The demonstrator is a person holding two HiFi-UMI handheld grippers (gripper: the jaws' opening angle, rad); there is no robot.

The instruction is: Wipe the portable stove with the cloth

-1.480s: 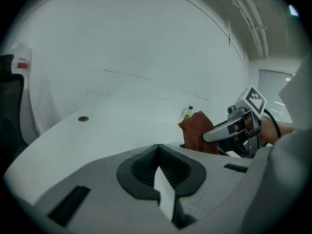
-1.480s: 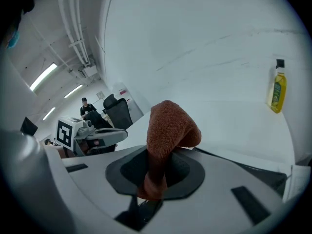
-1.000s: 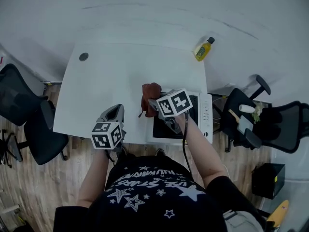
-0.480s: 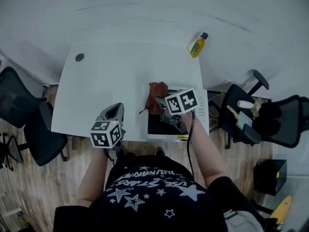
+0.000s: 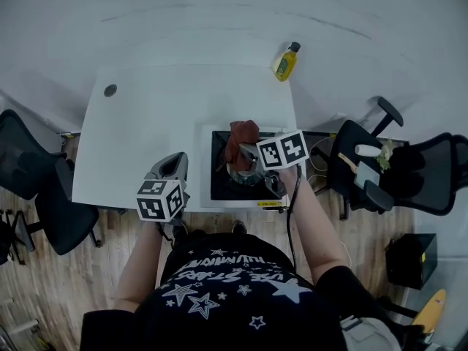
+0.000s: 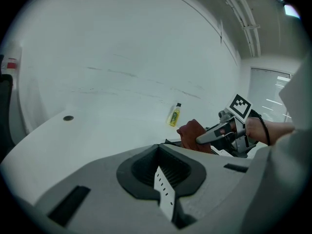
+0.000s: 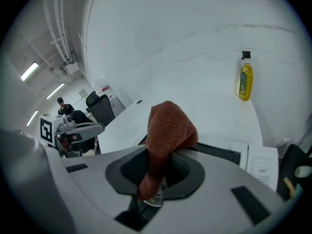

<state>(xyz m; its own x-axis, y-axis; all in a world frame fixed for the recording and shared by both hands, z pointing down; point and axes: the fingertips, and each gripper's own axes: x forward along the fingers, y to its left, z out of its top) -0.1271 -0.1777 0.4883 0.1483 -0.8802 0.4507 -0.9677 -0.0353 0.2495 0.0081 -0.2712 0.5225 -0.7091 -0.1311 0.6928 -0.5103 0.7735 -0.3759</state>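
White table (image 5: 146, 137), rectangular, seen from above; person standing at its near edge. Portable stove (image 5: 218, 174): white body with black top, set on the near right part of the table, its front flush with the near edge. Cloth (image 5: 241, 134): rust-brown terry, bunched, hanging over the stove's far left portion; whether it touches the top cannot be told. Right gripper (image 5: 245, 152): over the stove, jaws clenched on the cloth, which stands up in a fold above them with a tail trailing down between them. Left gripper (image 5: 172, 165): above the near edge of the table, just left of the stove and apart from it, jaws closed together with nothing between them. Yellow bottle (image 5: 285, 62) with dark cap: upright at the far right corner of the table, well apart from the stove. Round dark grommet (image 5: 110, 91): far left corner. Black office chairs: one (image 5: 29, 174) off the left edge, one (image 5: 409, 178) off the right. Wood-plank floor (image 5: 44, 284) beneath.
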